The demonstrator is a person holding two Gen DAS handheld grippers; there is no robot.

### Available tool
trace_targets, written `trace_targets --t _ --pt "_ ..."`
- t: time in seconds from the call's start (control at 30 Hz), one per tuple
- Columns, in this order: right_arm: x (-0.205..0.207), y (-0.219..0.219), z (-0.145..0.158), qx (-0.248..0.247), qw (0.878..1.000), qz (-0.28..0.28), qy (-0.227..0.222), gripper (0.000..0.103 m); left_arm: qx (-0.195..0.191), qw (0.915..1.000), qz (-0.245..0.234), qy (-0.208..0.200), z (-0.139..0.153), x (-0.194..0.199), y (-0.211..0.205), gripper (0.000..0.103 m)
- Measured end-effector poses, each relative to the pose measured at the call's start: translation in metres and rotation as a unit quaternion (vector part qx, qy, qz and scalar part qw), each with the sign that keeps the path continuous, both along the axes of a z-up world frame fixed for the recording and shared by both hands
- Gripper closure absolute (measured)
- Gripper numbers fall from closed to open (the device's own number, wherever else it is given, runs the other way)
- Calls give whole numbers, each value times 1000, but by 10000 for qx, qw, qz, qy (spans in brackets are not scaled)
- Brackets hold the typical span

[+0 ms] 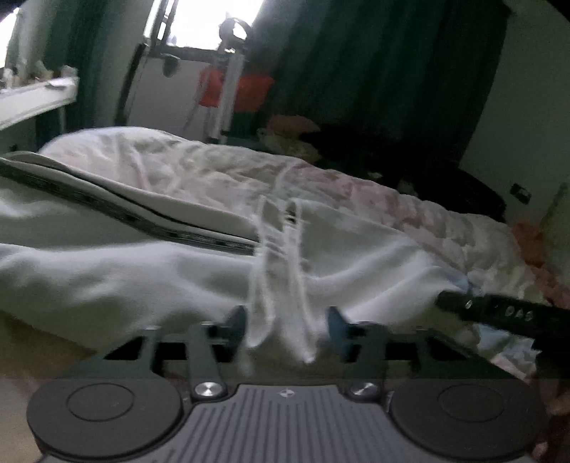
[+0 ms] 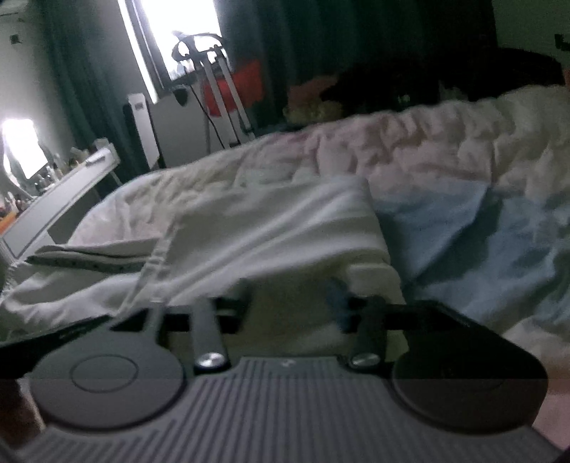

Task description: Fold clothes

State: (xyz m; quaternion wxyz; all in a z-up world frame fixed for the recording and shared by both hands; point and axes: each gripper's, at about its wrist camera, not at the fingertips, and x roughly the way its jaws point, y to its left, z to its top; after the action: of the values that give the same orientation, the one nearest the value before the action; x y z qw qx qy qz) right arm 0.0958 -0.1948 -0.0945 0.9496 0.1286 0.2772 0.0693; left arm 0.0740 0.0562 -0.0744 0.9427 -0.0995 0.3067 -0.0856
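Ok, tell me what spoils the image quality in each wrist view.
Left wrist view: motion blur smears the white garment and its drawstrings; the window is blown out. Right wrist view: soft overall, window glare, dark curtains lose detail.

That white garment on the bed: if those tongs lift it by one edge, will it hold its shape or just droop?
The white garment would probably droop: it already lies in soft creases on the bed. It looks light, since thin folds bunch between the left tongs. Its trailing cloth may well drag across the bedding.
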Motion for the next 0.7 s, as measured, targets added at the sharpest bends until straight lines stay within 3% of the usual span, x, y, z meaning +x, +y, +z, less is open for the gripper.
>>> trace_targets --t 0.13,0.27,0.4,0.53,0.7 --pt "-12 3 12 -39 9992 64 -384 39 -114 9992 364 129 18 -17 28 22" --pt "-6 5 5 47 9996 202 -187 38 -241 9955 848 346 31 -26 66 20" --pt "7 14 -17 -60 9994 290 172 39 -665 9829 1503 827 34 -24 116 20" --pt "12 26 -32 -331 9987 304 254 38 -1046 9537 2637 1005 25 -21 170 20" --pt "9 25 -31 -332 9988 281 243 38 -2048 9102 3382 1235 2 -19 218 20"
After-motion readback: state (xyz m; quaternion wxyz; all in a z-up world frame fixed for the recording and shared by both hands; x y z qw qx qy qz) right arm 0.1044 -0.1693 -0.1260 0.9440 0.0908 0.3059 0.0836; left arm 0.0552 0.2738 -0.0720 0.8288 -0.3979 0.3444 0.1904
